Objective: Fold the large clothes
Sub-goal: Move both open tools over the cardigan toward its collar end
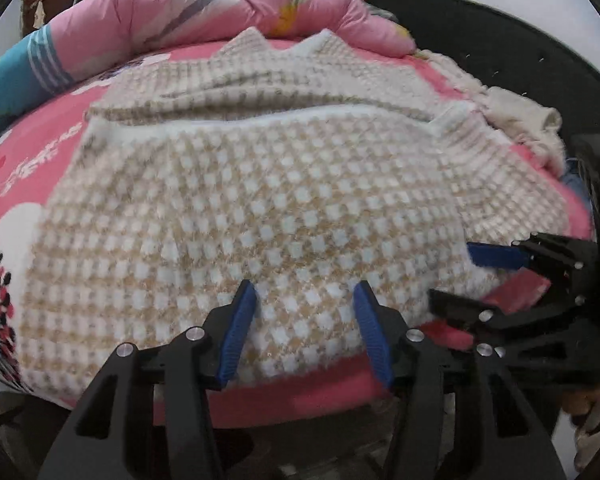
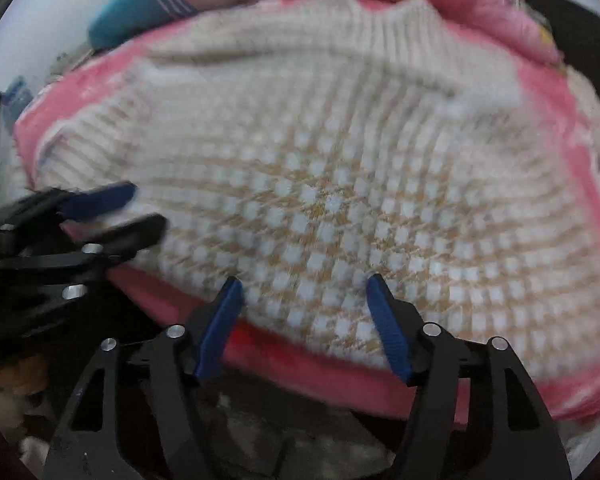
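A beige-and-white checked knit sweater [image 1: 260, 200] lies spread on the pink bed sheet [image 1: 32, 152], with a white-edged layer lying across its far part. In the left wrist view my left gripper [image 1: 304, 286] hangs over the sweater's near hem. Its blue pads [image 1: 240, 328] stand apart and the knit lies flat between them. My right gripper [image 1: 451, 272] is at the sweater's right edge, fingers apart. The right wrist view is blurred. There the sweater [image 2: 340, 200] fills the middle, my right gripper [image 2: 304, 279] stands open over the near hem, and the left gripper [image 2: 150, 206] is at the left edge.
A bunched pink quilt [image 1: 220, 12] lies along the far side of the bed, with a teal striped cloth [image 1: 16, 80] at far left. A cream fluffy garment [image 1: 516, 116] sits at the right edge against a dark frame [image 1: 500, 40]. The bed's near edge drops to the floor [image 2: 300, 452].
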`<state>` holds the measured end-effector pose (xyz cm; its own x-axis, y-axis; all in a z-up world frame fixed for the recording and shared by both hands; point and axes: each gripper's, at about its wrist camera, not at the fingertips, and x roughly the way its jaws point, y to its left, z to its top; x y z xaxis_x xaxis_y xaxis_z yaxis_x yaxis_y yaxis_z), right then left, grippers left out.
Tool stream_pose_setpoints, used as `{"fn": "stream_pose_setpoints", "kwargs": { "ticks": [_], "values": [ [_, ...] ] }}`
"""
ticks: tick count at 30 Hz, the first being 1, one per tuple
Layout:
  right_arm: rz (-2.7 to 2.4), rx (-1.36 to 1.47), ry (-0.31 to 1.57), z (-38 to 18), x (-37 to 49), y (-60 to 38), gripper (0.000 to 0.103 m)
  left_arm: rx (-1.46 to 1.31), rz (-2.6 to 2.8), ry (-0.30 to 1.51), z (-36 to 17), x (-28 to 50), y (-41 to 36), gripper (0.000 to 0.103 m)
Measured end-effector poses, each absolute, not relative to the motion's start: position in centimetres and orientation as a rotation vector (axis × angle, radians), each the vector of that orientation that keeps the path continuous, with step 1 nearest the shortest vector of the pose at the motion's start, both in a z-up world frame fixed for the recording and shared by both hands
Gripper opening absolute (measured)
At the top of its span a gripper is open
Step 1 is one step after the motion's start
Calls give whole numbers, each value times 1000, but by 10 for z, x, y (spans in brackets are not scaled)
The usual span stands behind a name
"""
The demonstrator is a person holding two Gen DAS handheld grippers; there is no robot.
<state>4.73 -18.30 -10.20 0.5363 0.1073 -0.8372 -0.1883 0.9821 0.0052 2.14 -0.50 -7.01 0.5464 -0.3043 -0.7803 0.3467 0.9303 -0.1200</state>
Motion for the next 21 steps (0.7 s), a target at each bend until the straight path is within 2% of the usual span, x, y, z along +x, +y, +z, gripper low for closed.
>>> {"fn": "stream_pose_setpoints", "kwargs": {
  "ticks": [5,10,12,15,17,18,21],
  "values": [
    [103,-30,882,-51,-5,-225,64,55,-389,850,-44,3,-1,51],
    [44,74,966,-106,10,-278,67,3,-315,946,-78,7,18,55],
    [33,18,950,-93,1,-275,67,1,-305,934,-73,6,18,55],
    [22,88,931,-69,-20,-282,67,-11,-312,893,-50,-3,23,55],
    [9,136,891,-53,-40,-299,69,-54,-317,825,-34,-9,35,55],
    [5,159,882,-47,-43,-312,70,-76,-303,797,-28,-9,42,58],
    [-1,216,900,-61,-25,-323,80,-86,-210,847,-39,17,54,64]
  ]
}}
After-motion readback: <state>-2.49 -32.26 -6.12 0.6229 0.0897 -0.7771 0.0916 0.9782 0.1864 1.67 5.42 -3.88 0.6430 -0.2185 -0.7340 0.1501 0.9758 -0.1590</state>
